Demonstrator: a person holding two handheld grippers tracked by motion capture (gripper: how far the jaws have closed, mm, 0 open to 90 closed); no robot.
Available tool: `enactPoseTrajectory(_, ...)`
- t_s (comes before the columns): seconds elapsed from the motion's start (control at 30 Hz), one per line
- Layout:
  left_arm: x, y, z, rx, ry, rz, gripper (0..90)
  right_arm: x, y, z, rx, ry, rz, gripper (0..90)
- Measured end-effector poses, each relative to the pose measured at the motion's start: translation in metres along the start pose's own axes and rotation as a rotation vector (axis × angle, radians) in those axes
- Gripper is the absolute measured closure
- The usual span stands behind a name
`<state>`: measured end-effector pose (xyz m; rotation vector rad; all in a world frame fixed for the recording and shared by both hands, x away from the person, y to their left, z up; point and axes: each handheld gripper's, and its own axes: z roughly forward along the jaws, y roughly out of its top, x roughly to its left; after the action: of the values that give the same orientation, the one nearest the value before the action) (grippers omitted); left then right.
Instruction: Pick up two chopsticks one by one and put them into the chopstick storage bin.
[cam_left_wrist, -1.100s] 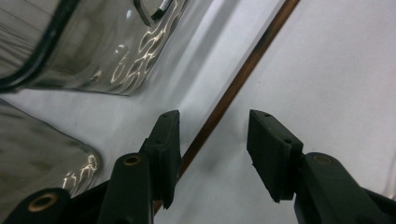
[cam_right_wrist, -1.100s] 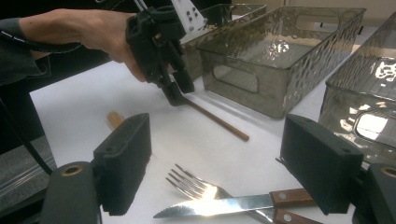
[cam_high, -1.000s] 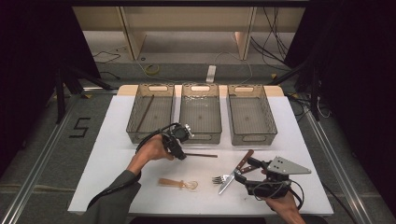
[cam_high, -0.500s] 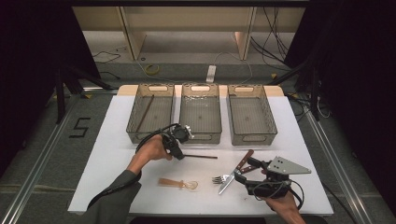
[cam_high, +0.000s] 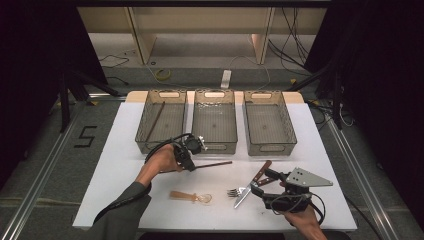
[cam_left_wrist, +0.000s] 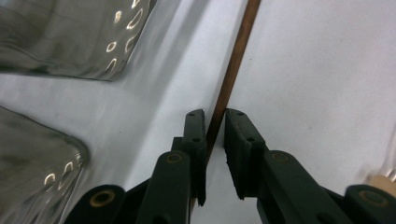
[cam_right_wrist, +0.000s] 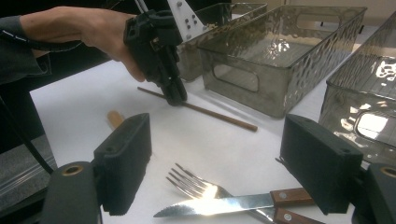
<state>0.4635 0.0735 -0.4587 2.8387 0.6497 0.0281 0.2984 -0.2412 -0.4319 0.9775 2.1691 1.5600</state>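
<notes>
Closing over the last second, the left gripper (cam_left_wrist: 215, 114) is now pinched on the brown chopstick (cam_left_wrist: 232, 77) lying on the white table (cam_high: 120, 165) just before the trays, while the right gripper (cam_right_wrist: 215, 154) is held spread above the fork (cam_right_wrist: 196, 184) and knife (cam_right_wrist: 219, 205).

White table (cam_high: 120, 165) seen from above. At 12 o'clock, three clear bins stand side by side: left bin (cam_high: 161, 142), middle bin (cam_high: 215, 145), right bin (cam_high: 270, 147). Near the centre lies a brown chopstick (cam_high: 212, 164). At 6 o'clock rests a pale wooden spoon (cam_high: 190, 197). Toward 4 o'clock, a fork (cam_high: 234, 191) and a wood-handled knife (cam_high: 252, 184) lie crossed, touching.
</notes>
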Motion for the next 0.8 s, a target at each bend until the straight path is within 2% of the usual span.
enactPoseTrajectory(0.4,0.0001,-0.0030,0.0005,-0.030,-0.018,0.042,84.1,-0.0001,0.0000,0.0001,0.002,0.001,0.001,25.7)
enactPoseTrajectory(0.47,0.0003,-0.0027,-0.0002,-0.020,-0.012,0.062,84.5,-0.0001,0.0000,0.0002,0.003,0.002,-0.002,25.7)
enactPoseTrajectory(0.77,-0.0018,-0.0036,-0.0011,-0.027,-0.005,0.065,84.9,-0.0002,-0.0001,0.0001,0.002,0.002,0.001,25.7)
enactPoseTrajectory(0.8,-0.0017,-0.0037,-0.0028,-0.025,0.000,0.079,85.0,-0.0003,-0.0001,0.0001,0.002,0.001,0.001,25.7)
